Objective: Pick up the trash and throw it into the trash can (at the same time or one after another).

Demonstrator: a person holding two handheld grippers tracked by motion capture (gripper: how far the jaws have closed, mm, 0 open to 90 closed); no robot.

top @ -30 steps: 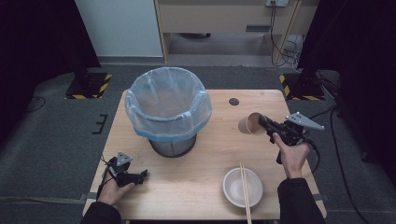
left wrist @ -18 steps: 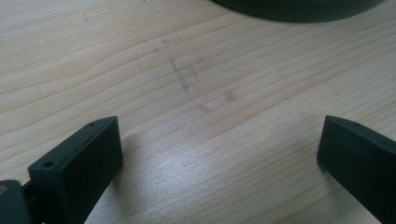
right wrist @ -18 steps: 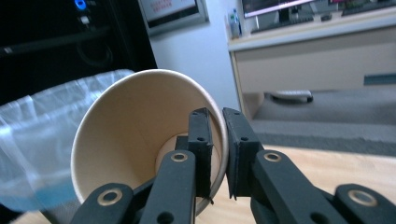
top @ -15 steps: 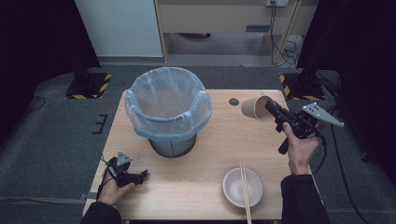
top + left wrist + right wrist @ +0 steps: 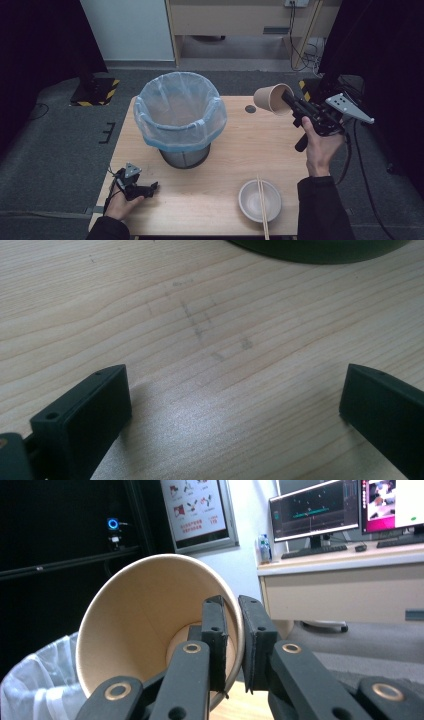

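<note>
Right gripper view showed the right hand-held gripper (image 5: 231, 645) clenched on the wall of a brown paper cup (image 5: 145, 630), one jaw inside the rim and one outside. The cup lay tipped on its side, its open mouth facing the camera and its inside looking empty. From the high view, the same cup (image 5: 272, 98) hung in the air above the far right part of the tabletop (image 5: 235, 150), well apart from the wood, mouth turned towards a bin (image 5: 180, 120) lined with a pale blue bag. Such a cup was probably very light and thin-walled, easy to crush, so a gentle pinch at the stiffer rolled rim seemed the safest hold. Nearer the person sat a white bowl (image 5: 248, 202) with chopsticks (image 5: 262, 207) laid across it. At the near left corner, the left hand-held gripper (image 5: 150, 188) rested on the wood, its jaws spread wide and holding nothing.
</note>
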